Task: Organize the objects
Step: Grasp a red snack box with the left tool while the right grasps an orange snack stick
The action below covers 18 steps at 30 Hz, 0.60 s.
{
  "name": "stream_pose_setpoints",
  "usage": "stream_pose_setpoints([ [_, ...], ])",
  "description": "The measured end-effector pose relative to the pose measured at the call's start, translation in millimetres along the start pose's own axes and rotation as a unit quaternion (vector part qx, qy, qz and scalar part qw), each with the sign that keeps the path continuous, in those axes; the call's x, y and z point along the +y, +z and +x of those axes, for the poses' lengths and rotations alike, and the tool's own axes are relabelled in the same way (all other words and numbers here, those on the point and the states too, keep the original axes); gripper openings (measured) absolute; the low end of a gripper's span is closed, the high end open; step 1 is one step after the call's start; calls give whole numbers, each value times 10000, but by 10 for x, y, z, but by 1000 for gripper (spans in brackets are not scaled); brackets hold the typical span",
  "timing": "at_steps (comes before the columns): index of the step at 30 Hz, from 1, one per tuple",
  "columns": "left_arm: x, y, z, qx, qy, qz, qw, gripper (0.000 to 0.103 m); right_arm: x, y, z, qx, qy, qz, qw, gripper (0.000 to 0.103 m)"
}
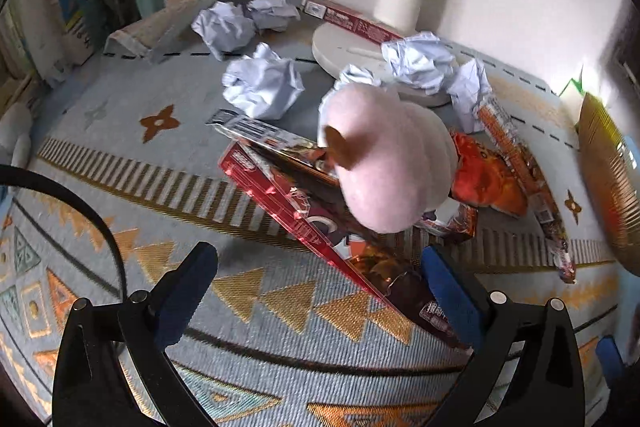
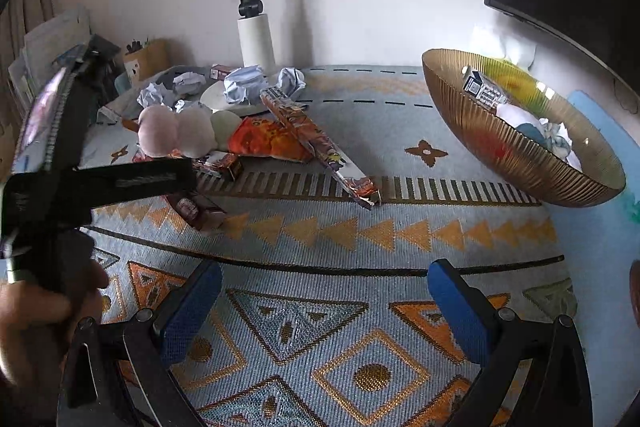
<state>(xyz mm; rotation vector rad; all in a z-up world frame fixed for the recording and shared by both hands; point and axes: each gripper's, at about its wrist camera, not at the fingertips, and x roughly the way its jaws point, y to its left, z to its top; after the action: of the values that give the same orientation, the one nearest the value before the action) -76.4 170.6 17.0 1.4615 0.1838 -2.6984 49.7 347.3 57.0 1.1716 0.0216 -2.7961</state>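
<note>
Your woven patterned mat (image 2: pixel 320 227) fills both views. At centre of the left wrist view a soft pink plush toy (image 1: pixel 384 163) lies on glossy red flat boxes (image 1: pixel 288 195), with crumpled pale paper balls (image 1: pixel 260 87) above it. At right in the right wrist view, the ribbed gold bowl (image 2: pixel 480 147) holds a small box and soft items. Your left gripper (image 1: pixel 316 275) is spread wide, holding nothing, just short of the boxes; your right gripper (image 2: pixel 324 291) likewise gapes empty over the mat.
</note>
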Motion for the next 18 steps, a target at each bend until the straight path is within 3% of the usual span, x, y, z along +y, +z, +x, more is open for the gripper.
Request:
stream_pose_setpoints([
  [5, 135, -73, -124, 175, -238, 294, 9991, 85, -27, 26, 41, 218, 263, 9, 9994, 103],
  [9, 381, -213, -235, 416, -461, 928, 9938, 85, -73, 183, 55, 471, 693, -245, 9962, 83],
  [13, 602, -399, -395, 320, -340, 1663, 9850, 87, -121, 561, 174, 615, 830, -460, 9936, 77],
  [18, 781, -347, -505, 148, -712, 1291, 9890, 87, -104, 811, 565, 876, 836, -687, 9903, 59],
])
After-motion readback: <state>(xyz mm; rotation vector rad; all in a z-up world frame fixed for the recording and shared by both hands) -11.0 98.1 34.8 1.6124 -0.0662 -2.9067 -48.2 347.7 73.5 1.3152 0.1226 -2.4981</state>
